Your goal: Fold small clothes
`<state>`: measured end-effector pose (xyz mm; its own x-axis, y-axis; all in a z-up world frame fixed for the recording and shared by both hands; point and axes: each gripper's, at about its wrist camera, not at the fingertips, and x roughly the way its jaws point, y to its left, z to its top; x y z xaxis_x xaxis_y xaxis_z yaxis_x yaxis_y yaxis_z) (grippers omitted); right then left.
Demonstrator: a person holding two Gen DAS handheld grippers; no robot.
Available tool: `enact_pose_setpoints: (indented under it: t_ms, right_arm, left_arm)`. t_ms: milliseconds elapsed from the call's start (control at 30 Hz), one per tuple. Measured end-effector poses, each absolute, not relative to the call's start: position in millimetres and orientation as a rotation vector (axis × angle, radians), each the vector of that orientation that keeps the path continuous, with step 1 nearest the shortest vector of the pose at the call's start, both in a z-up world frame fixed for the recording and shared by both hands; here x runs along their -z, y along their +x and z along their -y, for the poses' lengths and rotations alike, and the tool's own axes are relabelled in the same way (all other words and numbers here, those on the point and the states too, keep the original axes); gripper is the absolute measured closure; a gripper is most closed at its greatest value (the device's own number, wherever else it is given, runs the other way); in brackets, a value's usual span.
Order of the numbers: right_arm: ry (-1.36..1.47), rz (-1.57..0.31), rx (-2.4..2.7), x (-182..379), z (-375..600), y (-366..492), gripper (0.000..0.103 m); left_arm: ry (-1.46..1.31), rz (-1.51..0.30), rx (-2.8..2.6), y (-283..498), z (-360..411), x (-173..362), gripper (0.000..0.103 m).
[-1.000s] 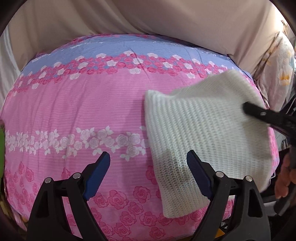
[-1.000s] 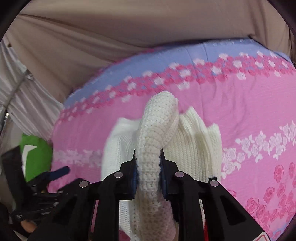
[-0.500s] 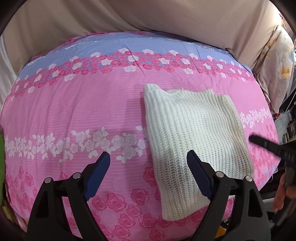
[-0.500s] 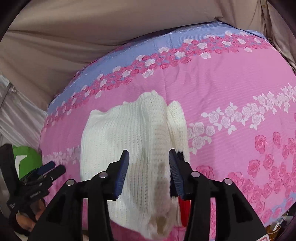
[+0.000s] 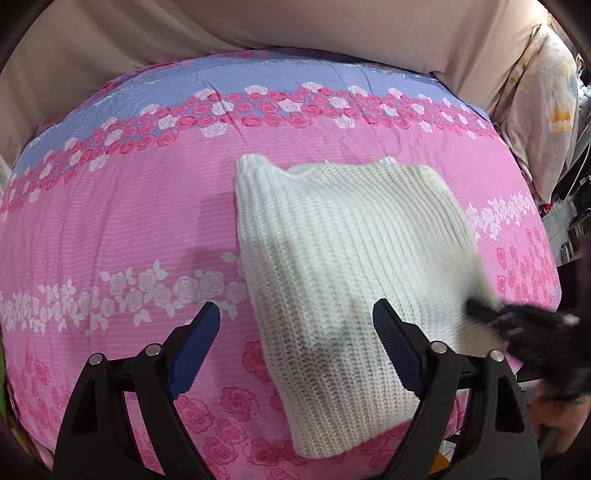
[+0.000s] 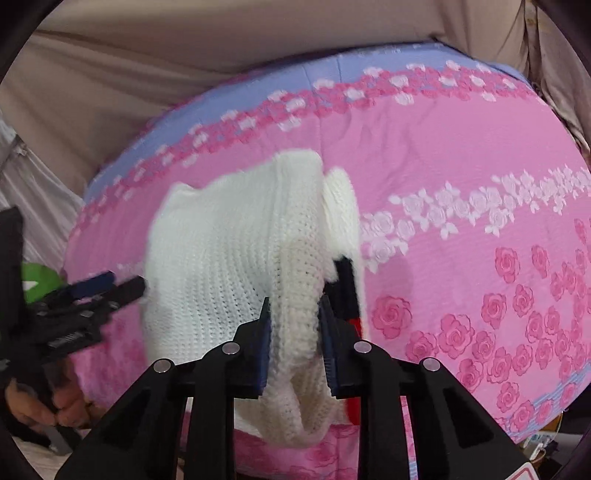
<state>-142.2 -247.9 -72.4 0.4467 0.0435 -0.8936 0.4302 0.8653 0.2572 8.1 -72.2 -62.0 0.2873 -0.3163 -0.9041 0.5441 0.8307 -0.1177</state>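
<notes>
Right gripper [image 6: 293, 334] clamped on a bunched fold of the white knit sweater [image 6: 229, 266], near edge at 6 o'clock of its view. Left gripper [image 5: 295, 350] spread wide, holding nothing, hovering over the sweater's near left corner. Sweater [image 5: 351, 266] folded flat on the pink rose bedspread [image 5: 110, 221], toward 3 o'clock. Beige pillow [image 5: 295, 29] at 12 o'clock.

Both the left gripper [image 5: 295, 347] and right gripper [image 6: 293, 338] share black angular plastic arms, silver round rivets and ribbed blue pads [image 5: 194, 352]; bare skin shows at four o'clock.
</notes>
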Motion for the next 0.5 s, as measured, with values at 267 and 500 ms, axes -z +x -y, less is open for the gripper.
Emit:
enact_pose_setpoints:
  t_ms: [267,500]
  right_arm:
    - [0.605,-1.09,0.238,82,266,-144,0.071]
    - [0.564,-1.041,0.236,65,278,-107,0.044]
  left_arm:
    - [0.23,-1.17,0.569,5,79,73,0.021]
    - [0.163,-1.202,0.557,5,77,81,0.02]
